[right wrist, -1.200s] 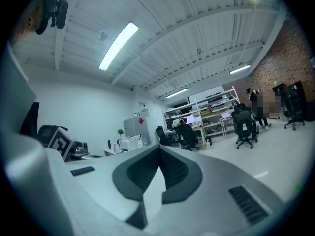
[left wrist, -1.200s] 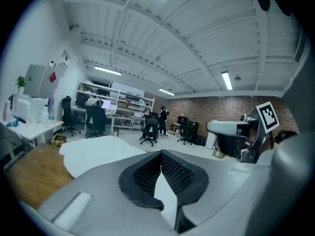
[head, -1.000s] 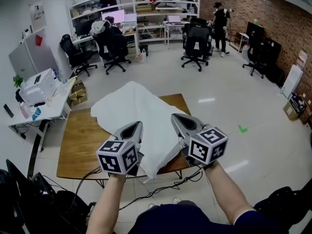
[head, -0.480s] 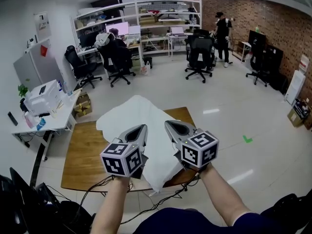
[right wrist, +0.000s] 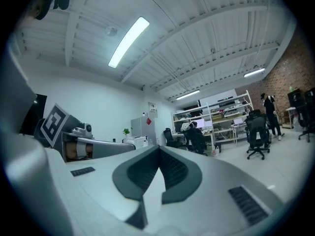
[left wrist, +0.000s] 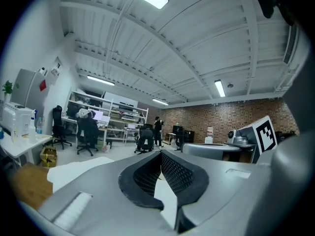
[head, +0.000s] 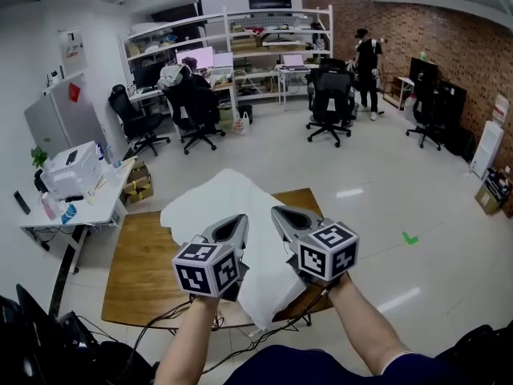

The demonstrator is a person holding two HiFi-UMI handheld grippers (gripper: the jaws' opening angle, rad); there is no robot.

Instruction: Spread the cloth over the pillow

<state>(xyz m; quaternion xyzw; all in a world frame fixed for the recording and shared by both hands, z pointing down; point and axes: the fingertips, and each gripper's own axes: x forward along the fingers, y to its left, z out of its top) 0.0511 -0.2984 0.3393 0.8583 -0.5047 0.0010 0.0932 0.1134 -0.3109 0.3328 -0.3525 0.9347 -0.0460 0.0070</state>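
A white cloth (head: pixel 228 207) lies heaped across a wooden table (head: pixel 136 259), and its near edge hangs over the table's front. No pillow shows; the cloth hides whatever is under it. My left gripper (head: pixel 239 220) and right gripper (head: pixel 278 212) are held level side by side above the near edge, each shut on a fold of the cloth. In the left gripper view, white cloth (left wrist: pixel 165 200) shows between the closed jaws of the left gripper (left wrist: pixel 161 154). The right gripper view shows the same white cloth (right wrist: pixel 151 191) pinched in the right gripper (right wrist: pixel 158 149).
A white desk (head: pixel 76 191) with a printer stands left of the table. Cables (head: pixel 160 327) trail under the table's front. Office chairs (head: pixel 330 95), desks and shelves (head: pixel 240 34) fill the far room, where a person (head: pixel 367 54) stands. A brick wall (head: pixel 457 46) is at right.
Both grippers have shifted with the cloth's near edge and now stand closer together in the head view. The head camera has tipped up a little.
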